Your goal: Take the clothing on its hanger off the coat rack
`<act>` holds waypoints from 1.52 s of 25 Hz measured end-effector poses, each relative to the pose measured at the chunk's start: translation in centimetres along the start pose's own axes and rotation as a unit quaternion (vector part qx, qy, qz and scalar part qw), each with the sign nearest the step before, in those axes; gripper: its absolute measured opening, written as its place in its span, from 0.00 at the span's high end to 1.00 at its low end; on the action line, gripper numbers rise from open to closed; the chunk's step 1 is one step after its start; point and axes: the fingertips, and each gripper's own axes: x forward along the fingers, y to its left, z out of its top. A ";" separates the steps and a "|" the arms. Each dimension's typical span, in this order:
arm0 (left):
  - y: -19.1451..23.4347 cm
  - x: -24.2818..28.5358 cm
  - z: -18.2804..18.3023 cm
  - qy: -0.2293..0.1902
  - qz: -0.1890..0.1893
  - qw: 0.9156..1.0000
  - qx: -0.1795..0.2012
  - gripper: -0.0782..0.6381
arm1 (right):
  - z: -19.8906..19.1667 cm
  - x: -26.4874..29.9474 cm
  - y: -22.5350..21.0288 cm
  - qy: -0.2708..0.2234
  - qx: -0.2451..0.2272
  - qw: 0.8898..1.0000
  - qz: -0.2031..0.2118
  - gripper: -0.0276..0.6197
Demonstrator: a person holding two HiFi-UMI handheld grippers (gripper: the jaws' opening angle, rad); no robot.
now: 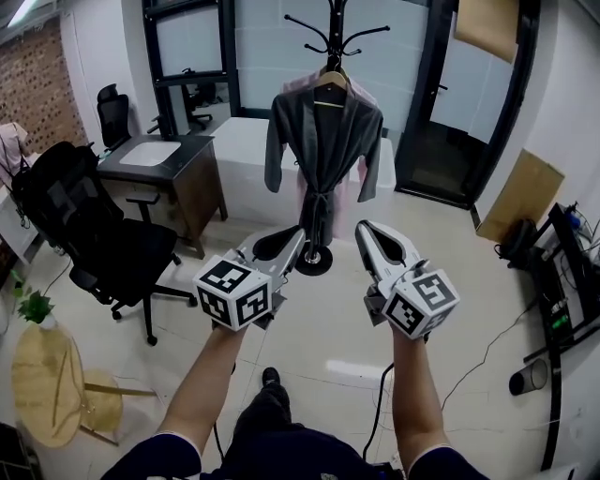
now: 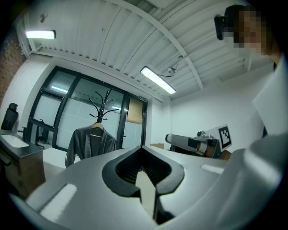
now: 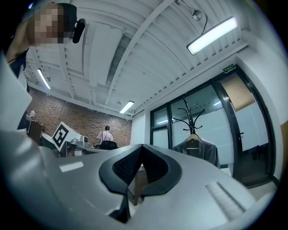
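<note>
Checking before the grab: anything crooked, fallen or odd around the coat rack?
Nothing stands out. The coat rack stands upright, and the grey robe hangs evenly on its wooden hanger, belt dangling. A pink garment hangs behind it.

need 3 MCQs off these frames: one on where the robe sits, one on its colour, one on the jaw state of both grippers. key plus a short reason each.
1. In the head view the robe is:
A. at the bottom left corner
B. at the top centre, on a hanger on the coat rack
C. at the right edge

2. The robe's colour is:
A. red
B. yellow
C. grey

3. The jaws of the left gripper and the right gripper are:
A. both shut, empty
B. both wide open
C. both shut on cloth

Key:
1 B, it hangs from the rack, apart from both grippers.
2 C, it reads grey in all three views.
3 A, each gripper view shows the tips together with nothing between them.
</note>
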 end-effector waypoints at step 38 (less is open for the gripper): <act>36.1 30.2 2.5 -0.010 0.026 0.999 0.045 0.87 | -5.1 34.7 -28.9 -0.011 -0.028 1.000 -0.002 0.95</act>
